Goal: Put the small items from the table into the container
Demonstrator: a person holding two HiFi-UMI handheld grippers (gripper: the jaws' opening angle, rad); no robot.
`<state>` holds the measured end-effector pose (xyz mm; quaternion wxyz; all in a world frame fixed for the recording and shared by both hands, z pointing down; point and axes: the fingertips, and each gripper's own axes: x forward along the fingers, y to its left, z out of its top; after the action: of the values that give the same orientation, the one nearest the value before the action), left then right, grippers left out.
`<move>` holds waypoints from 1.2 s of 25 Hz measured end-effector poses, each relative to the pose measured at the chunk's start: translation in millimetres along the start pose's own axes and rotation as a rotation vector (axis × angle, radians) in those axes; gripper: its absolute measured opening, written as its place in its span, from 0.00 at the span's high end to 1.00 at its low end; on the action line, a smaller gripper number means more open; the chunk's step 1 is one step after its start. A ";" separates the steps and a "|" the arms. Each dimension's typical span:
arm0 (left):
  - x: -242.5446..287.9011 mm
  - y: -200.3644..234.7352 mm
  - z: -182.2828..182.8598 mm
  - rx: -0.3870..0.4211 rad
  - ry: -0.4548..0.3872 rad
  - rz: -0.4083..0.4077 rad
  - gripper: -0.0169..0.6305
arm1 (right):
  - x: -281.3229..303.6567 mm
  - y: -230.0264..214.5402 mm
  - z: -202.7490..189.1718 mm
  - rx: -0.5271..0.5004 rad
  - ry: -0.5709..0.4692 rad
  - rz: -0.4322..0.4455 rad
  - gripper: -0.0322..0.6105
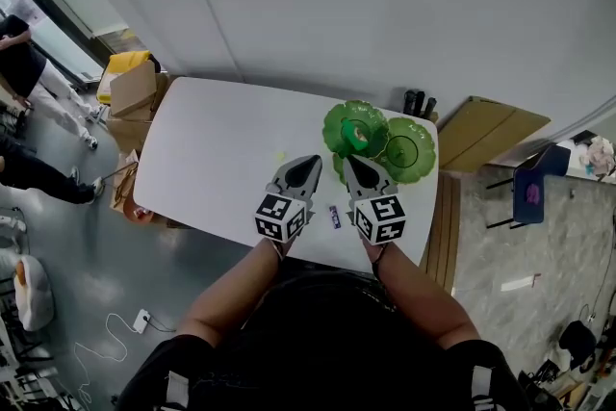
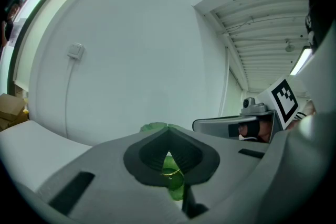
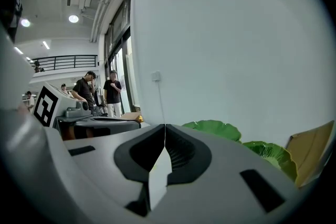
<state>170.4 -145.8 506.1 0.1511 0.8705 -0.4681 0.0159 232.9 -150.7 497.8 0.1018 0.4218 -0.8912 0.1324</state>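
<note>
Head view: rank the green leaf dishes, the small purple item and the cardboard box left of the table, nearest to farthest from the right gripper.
1. Green leaf dishes: at the right gripper tips, just ahead.
2. Small purple item: on the table near its front edge, left of that gripper.
3. Cardboard box: beyond the table's left end.

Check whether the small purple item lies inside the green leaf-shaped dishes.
No, the purple item lies on the white table, outside the green dishes.

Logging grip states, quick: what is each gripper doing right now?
Left gripper: jaws closed on what looks like a small gold ring.
Right gripper: jaws closed, nothing seen between them.
</note>
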 end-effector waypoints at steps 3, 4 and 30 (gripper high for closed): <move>-4.1 2.0 3.6 -0.001 -0.013 -0.003 0.96 | 2.4 8.4 -0.3 -0.003 -0.002 0.014 0.92; -5.4 1.5 4.1 0.004 -0.014 -0.006 0.96 | 2.8 10.7 -0.6 -0.003 0.000 0.018 0.92; -94.5 73.4 -19.1 -0.015 0.016 0.081 0.96 | 45.0 97.5 -21.5 -0.001 0.049 0.091 0.92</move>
<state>59.4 -101.8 526.5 0.1605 0.8495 -0.5019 0.0253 130.4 -116.9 516.6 0.1175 0.3775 -0.9067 0.1468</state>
